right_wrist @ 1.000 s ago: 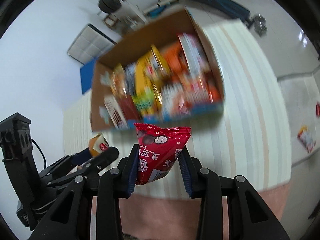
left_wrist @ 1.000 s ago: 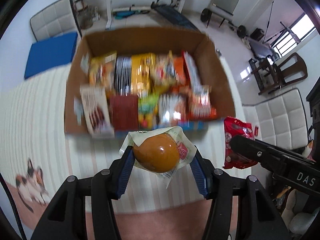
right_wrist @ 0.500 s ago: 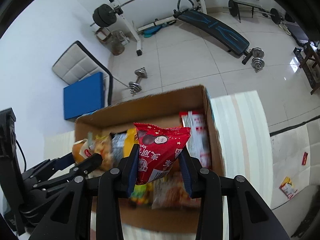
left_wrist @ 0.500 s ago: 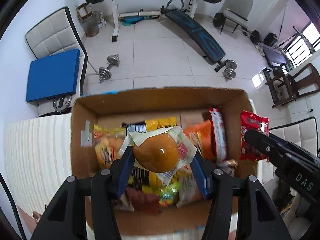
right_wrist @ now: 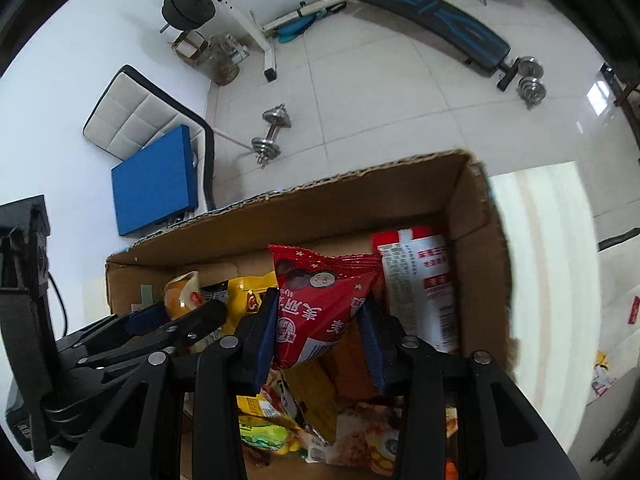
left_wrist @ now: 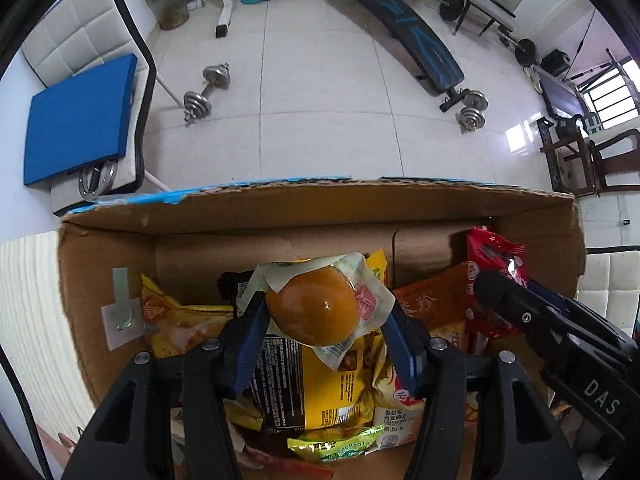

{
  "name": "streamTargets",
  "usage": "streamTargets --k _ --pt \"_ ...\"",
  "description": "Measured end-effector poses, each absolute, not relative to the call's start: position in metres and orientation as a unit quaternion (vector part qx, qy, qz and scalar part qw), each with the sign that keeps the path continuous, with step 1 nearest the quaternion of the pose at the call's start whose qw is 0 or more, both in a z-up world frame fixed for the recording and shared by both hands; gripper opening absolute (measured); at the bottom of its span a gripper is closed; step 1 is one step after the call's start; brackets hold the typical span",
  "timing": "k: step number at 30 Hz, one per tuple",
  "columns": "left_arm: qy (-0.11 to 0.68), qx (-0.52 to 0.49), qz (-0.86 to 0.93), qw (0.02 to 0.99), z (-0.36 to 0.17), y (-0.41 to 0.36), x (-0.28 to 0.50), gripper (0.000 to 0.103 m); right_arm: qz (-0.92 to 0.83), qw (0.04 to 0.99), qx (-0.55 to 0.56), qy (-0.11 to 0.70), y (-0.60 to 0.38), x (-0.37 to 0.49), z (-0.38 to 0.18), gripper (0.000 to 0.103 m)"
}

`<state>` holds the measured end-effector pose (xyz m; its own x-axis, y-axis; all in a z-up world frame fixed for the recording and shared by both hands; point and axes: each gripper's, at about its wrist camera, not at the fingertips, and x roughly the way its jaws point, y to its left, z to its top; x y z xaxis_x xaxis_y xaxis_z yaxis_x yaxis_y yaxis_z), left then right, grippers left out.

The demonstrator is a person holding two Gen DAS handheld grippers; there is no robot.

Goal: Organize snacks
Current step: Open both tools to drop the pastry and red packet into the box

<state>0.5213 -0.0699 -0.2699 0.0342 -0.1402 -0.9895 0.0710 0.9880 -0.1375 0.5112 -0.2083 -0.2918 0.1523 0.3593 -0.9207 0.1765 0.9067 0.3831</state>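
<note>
— White floor tiles (left_wrist: 320,128) stretch behind everything, with a chrome dumbbell (left_wrist: 207,91) lying on them and a slanted black and blue exercise bench (left_wrist: 404,32) further back. What sits nearer?

— An open brown cardboard box (left_wrist: 280,216) crammed with snack packets, resting on a cream striped cloth (left_wrist: 28,320). A blue flat pad (left_wrist: 80,112) lies on a white quilted chair off to the side.

— And the left gripper (left_wrist: 324,328)?

— Its blue-padded fingers (left_wrist: 250,340) pinch a round golden-brown bun in a clear wrapper (left_wrist: 316,308), held over the box, right above a yellow snack bag (left_wrist: 324,384).

— The right gripper (right_wrist: 318,332)?

— It squeezes a red crinkled snack pouch with white lettering (right_wrist: 320,300), also over the box, near the right-hand wall. Beside that pouch stands a red and white tall packet (right_wrist: 416,280) inside the box.

— Are the two tools close?

— Side by side; in the left wrist view the right tool's black finger overlaps the red pouch (left_wrist: 494,256).
</note>
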Motion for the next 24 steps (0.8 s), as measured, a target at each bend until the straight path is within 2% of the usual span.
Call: streamTargets --k 1,3,4,5,7,10,14,16,24 --pt "0.695 -0.031 -0.073 0.715 -0.272 -0.069 0.522 0.054 0.061 0.729 0.206 0.65 -0.208 0.512 -0.293 0.046" --pt "0.698 -0.045 -0.068 0.711 -0.275 -0.066 0.523 0.055 0.055 0.731 0.197 0.651 -0.207 0.512 -0.293 0.061" --pt "0.698 -0.047 -0.066 0.711 -0.275 -0.066 0.523 0.061 0.054 0.732 0.194 0.651 -0.207 0.512 -0.292 0.067" --pt "0.697 -0.049 -0.064 0.712 -0.274 -0.065 0.523 0.073 0.055 0.732 0.195 0.65 -0.207 0.511 -0.291 0.067" --pt "0.692 -0.046 -0.057 0.718 -0.27 -0.065 0.523 0.081 0.053 0.732 0.191 0.652 -0.208 0.513 -0.289 0.07" --pt "0.689 -0.047 -0.058 0.721 -0.264 -0.063 0.52 0.083 0.048 0.734 0.181 0.652 -0.21 0.509 -0.282 0.083" --pt "0.681 -0.038 -0.054 0.729 -0.253 -0.061 0.512 0.09 0.039 0.735 0.154 0.659 -0.211 0.499 -0.273 0.086" --pt "0.677 -0.037 -0.055 0.733 -0.247 -0.059 0.507 0.091 0.035 0.738 0.132 0.661 -0.21 0.49 -0.268 0.091" --pt "0.649 -0.018 -0.049 0.759 -0.215 -0.054 0.473 0.091 0.02 0.75 0.07 0.658 -0.207 0.448 -0.244 0.093"
